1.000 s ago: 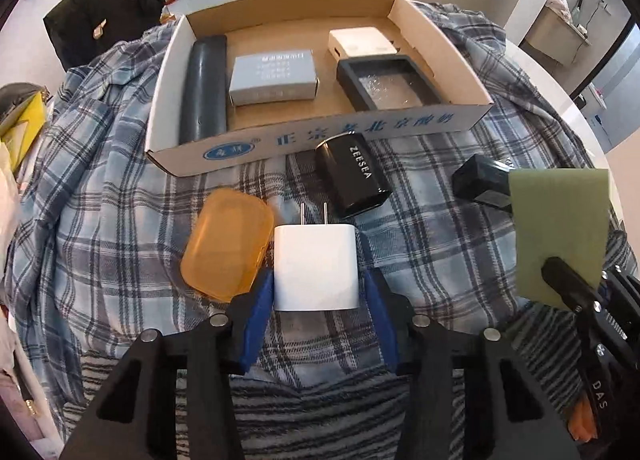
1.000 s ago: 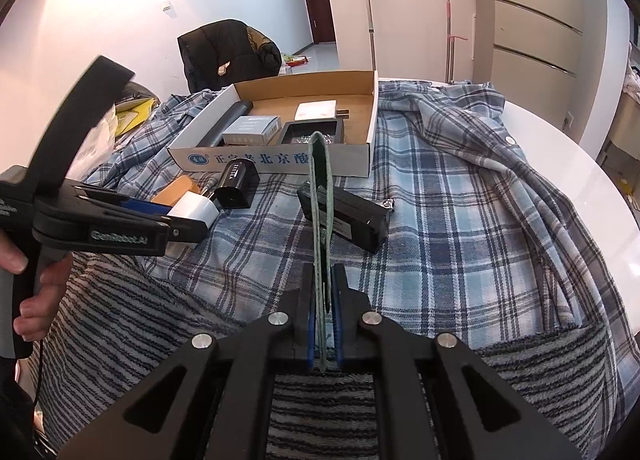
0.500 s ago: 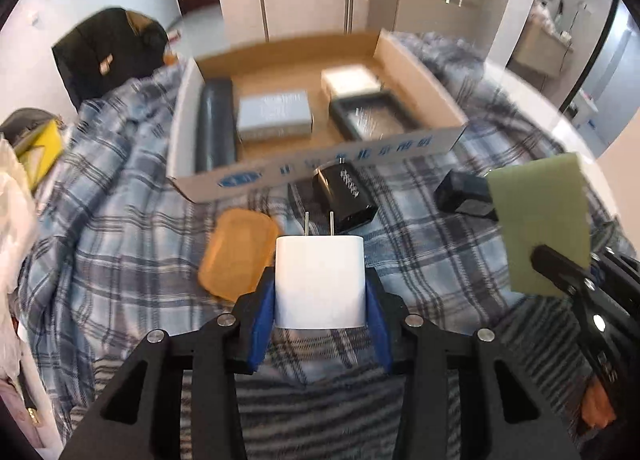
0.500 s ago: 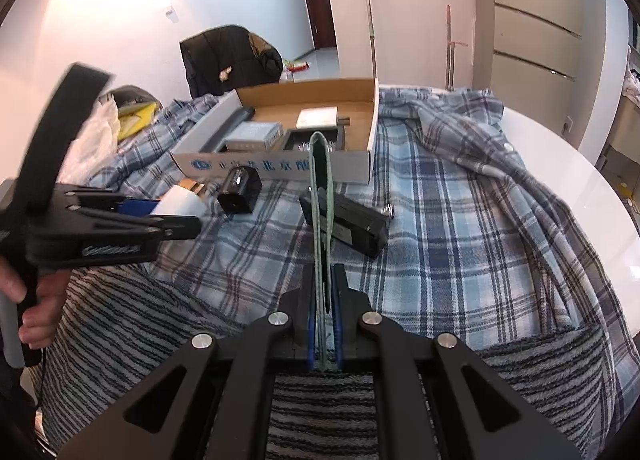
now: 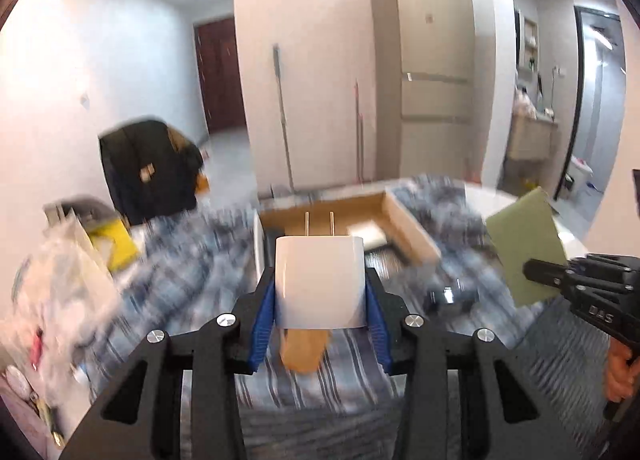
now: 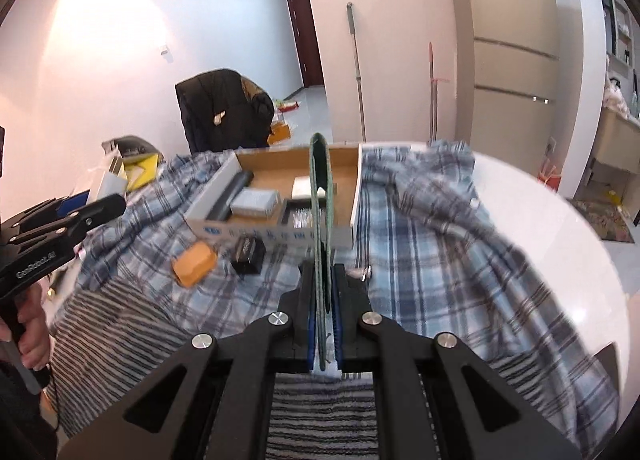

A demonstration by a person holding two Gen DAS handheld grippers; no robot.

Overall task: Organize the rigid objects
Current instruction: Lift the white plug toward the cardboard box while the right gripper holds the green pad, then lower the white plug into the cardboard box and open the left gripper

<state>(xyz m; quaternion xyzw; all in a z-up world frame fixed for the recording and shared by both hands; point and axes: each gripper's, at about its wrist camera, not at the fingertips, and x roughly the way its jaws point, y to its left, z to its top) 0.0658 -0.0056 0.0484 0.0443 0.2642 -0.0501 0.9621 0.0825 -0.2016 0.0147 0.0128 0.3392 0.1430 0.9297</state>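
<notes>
White charger (image 5: 320,284) clamped between left tool (image 5: 320,300) pads, green card (image 6: 322,220) pinched edge-on in right tool (image 6: 323,324)

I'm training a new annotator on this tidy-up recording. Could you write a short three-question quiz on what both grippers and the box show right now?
1. What does the left gripper hold between its blue pads?
2. True or false: the right gripper holds the green flat card flat-side up.
3. Which thing lies on the plaid cloth outside the cardboard box? A: orange case; B: grey box; C: long dark case.

Key:
1. The white plug adapter, prongs pointing away.
2. False; it stands on edge.
3. A
</notes>
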